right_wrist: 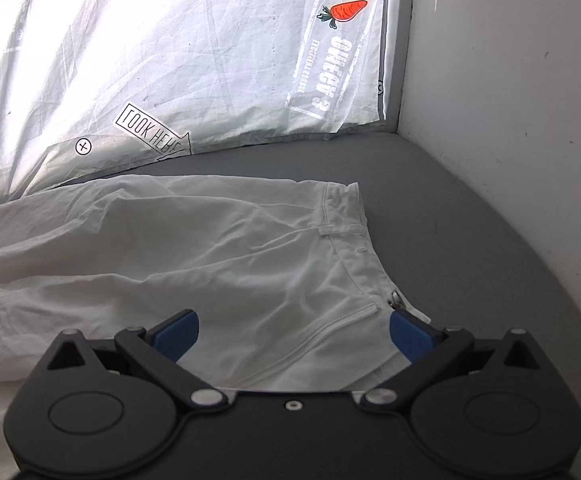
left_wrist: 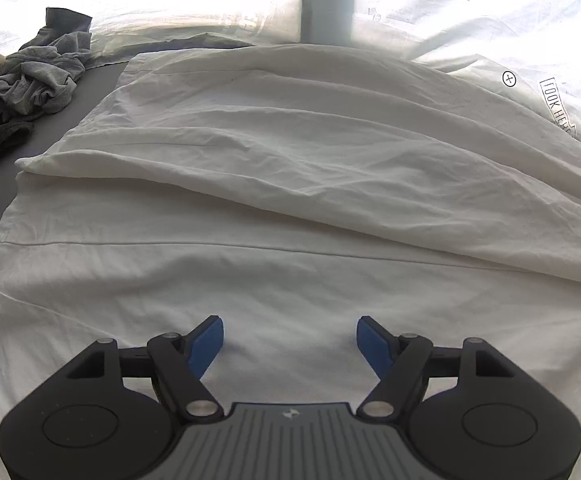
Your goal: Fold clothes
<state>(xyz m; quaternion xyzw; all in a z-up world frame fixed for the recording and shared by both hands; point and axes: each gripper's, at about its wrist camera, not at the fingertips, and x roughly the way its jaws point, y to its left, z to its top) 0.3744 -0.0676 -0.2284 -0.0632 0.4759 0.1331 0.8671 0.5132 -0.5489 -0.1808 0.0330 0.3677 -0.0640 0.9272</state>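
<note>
You see white trousers (right_wrist: 218, 248) on a grey mattress (right_wrist: 470, 208). The pale sheet (right_wrist: 162, 40) behind carries an orange carrot print (right_wrist: 346, 10), black crossed circles and boxed lettering. At the mattress's left edge lie grey clothes (left_wrist: 38, 76). Your gripper pads (left_wrist: 206, 346) are blue, on black arms.

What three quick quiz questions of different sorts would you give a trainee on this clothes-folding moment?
1. True or false: the left gripper has a fold of the white trousers pinched between its fingers.
2. Multiple choice: the crumpled grey garment in the left wrist view lies A) on top of the trousers, B) beside them at the far left on the grey surface, C) in the right gripper.
3. Which end of the trousers, recognisable by the belt loop and zip pull, lies below the right gripper?

Key: 1 false, both grippers are open and empty; 2 B; 3 the waistband end.
</note>
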